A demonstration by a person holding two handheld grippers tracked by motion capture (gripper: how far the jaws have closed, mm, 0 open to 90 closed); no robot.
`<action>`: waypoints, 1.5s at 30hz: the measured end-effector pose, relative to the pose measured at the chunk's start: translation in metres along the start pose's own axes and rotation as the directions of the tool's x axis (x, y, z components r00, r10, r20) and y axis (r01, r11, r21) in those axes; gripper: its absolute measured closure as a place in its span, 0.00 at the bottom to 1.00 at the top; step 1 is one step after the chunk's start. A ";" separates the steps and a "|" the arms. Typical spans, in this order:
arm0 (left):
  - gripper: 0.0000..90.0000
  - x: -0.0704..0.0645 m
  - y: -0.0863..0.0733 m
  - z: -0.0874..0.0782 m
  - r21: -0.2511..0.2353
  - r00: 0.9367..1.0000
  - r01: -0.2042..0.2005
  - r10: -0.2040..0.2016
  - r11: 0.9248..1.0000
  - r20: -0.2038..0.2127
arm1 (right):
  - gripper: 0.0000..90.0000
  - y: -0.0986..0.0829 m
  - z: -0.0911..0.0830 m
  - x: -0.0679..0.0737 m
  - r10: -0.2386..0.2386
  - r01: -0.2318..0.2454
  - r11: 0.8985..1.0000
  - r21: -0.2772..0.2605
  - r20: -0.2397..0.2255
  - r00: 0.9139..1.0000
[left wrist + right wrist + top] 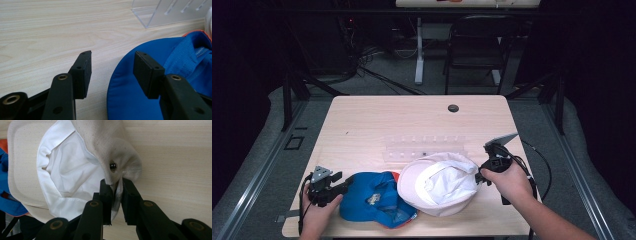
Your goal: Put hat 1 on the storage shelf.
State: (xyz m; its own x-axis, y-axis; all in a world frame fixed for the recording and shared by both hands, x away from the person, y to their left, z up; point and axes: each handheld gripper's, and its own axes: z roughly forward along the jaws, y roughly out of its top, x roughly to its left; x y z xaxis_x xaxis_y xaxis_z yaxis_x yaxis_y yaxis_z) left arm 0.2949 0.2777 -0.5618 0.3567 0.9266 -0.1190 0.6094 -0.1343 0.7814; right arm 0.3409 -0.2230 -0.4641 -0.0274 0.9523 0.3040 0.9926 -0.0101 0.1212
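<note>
My right gripper (pixel 116 185) is pinched tight on the white cap (pixel 442 182), biting the fabric edge on its far-right side. The cap lies upside down at the table's (pixel 362 125) front centre, overlapping the blue cap (pixel 372 197). My left gripper (pixel 112 67) gapes wide, one jaw over the blue brim, holding nothing.

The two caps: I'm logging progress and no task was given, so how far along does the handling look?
Done: the right tool is shut on the white cap, pinching fabric at its edge. In hand: the left tool is open, one jaw over the blue cap's brim, nothing gripped. Left: both caps lie on the table, white overlapping blue; the clear acrylic rack behind holds nothing.
</note>
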 end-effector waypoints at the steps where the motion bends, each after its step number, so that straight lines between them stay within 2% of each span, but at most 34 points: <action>1: 0.55 0.000 0.000 0.000 0.000 1.000 0.000 0.000 1.000 0.000 | 0.89 0.000 0.000 0.000 0.000 0.000 1.000 0.000 0.000 1.000; 2: 0.55 0.000 0.000 0.000 -0.001 1.000 0.001 -0.001 1.000 -0.001 | 0.89 0.001 0.000 0.002 0.002 -0.002 1.000 -0.005 0.010 1.000; 3: 0.55 0.001 0.000 0.000 0.006 1.000 0.004 -0.004 1.000 0.003 | 0.89 0.003 -0.003 0.002 -0.006 0.006 1.000 0.021 0.019 1.000; 7: 0.55 0.001 0.000 0.000 0.005 1.000 0.007 -0.007 1.000 0.001 | 0.89 0.004 -0.005 0.006 0.005 -0.005 1.000 0.004 0.032 0.999; 8: 0.55 0.001 0.000 0.000 0.003 1.000 0.008 -0.008 1.000 0.001 | 0.89 0.006 -0.008 0.007 -0.009 0.008 1.000 0.018 0.036 0.999; 12: 0.55 0.002 0.000 0.000 0.015 1.000 0.005 -0.005 1.000 0.006 | 0.89 0.010 -0.015 0.014 -0.012 0.012 1.000 0.014 0.053 0.999; 15: 0.55 0.002 0.000 0.000 0.016 1.000 0.006 -0.006 1.000 0.006 | 0.89 0.014 -0.021 0.020 -0.003 0.003 1.000 0.009 0.048 0.999; 17: 0.55 0.001 0.000 0.000 0.015 1.000 0.008 -0.008 1.000 0.006 | 0.89 0.015 -0.024 0.021 -0.022 0.020 0.999 0.027 0.059 0.998; 18: 0.55 0.002 0.000 0.000 0.015 1.000 0.008 -0.008 1.000 0.006 | 0.89 0.015 -0.023 0.025 -0.002 0.002 1.000 -0.009 0.050 0.999; 20: 0.55 0.002 0.000 0.000 0.022 1.000 0.008 -0.008 1.000 0.005 | 0.89 0.019 -0.032 0.029 -0.037 0.035 0.999 0.031 0.063 0.997; 21: 0.55 0.002 0.000 0.000 0.023 1.000 0.009 -0.009 1.000 0.006 | 0.89 0.019 -0.033 0.032 -0.022 0.021 1.000 0.015 0.055 0.998; 24: 0.55 0.002 0.000 0.001 0.024 1.000 0.009 -0.009 1.000 0.006 | 0.89 0.022 -0.040 0.037 -0.039 0.037 0.999 0.035 0.064 0.997; 27: 0.55 0.002 0.000 0.001 0.023 1.000 0.010 -0.010 1.000 0.007 | 0.89 0.023 -0.045 0.041 -0.040 0.038 0.999 0.031 0.065 0.997; 28: 0.55 0.002 -0.001 0.001 0.011 1.000 0.013 -0.013 1.000 0.006 | 0.89 0.025 -0.050 0.043 -0.060 0.056 0.997 0.046 0.073 0.996; 30: 0.55 0.002 -0.001 0.001 0.010 1.000 0.013 -0.013 1.000 0.006 | 0.89 0.025 -0.053 0.048 -0.030 0.028 0.999 0.030 0.054 0.998; 33: 0.55 0.002 -0.001 0.001 0.013 1.000 0.012 -0.012 1.000 0.006 | 0.89 0.027 -0.059 0.049 -0.053 0.050 0.997 0.058 0.049 0.997; 35: 0.55 0.002 -0.001 0.001 0.011 1.000 0.014 -0.014 1.000 0.007 | 0.89 0.027 -0.064 0.053 -0.033 0.032 0.999 0.041 0.014 0.999; 38: 0.55 0.002 -0.001 0.001 0.010 1.000 0.014 -0.014 1.000 0.008 | 0.90 0.028 -0.070 0.054 -0.027 0.029 0.999 0.041 -0.035 0.999; 39: 0.55 0.002 -0.001 0.001 0.010 1.000 0.014 -0.014 1.000 0.008 | 0.90 0.028 -0.070 0.054 -0.027 0.029 0.999 0.041 -0.035 0.999; 40: 0.55 0.002 -0.001 0.002 0.010 1.000 0.014 -0.014 1.000 0.007 | 0.90 0.030 -0.076 0.052 -0.035 0.039 0.997 0.065 -0.063 0.997; 41: 0.55 0.002 -0.001 0.002 0.010 1.000 0.014 -0.014 1.000 0.007 | 0.90 0.030 -0.076 0.052 -0.035 0.039 0.997 0.065 -0.063 0.997; 42: 0.55 0.002 -0.001 0.001 0.013 1.000 0.013 -0.013 1.000 0.006 | 0.90 0.029 -0.077 0.053 -0.005 0.009 0.999 0.041 -0.115 0.993; 43: 0.55 0.002 -0.001 0.001 0.013 1.000 0.013 -0.013 1.000 0.006 | 0.90 0.029 -0.077 0.053 -0.005 0.009 0.999 0.041 -0.115 0.993; 44: 0.55 0.002 -0.001 0.001 0.014 1.000 0.012 -0.012 1.000 0.007 | 0.90 0.030 -0.081 0.051 -0.016 0.026 0.998 0.061 -0.167 0.986; 45: 0.55 0.002 -0.001 0.001 0.013 1.000 0.013 -0.013 1.000 0.007 | 0.90 0.030 -0.081 0.051 -0.016 0.026 0.998 0.061 -0.167 0.986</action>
State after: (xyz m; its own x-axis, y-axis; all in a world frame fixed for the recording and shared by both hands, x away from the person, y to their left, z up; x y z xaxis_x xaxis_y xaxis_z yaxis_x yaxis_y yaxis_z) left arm 0.2960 0.2789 -0.5636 0.3538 0.9258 -0.1332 0.6228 -0.1270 0.7720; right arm 0.3593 -0.1992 -0.3686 -0.0625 0.8882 0.4552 0.9969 0.0336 0.0712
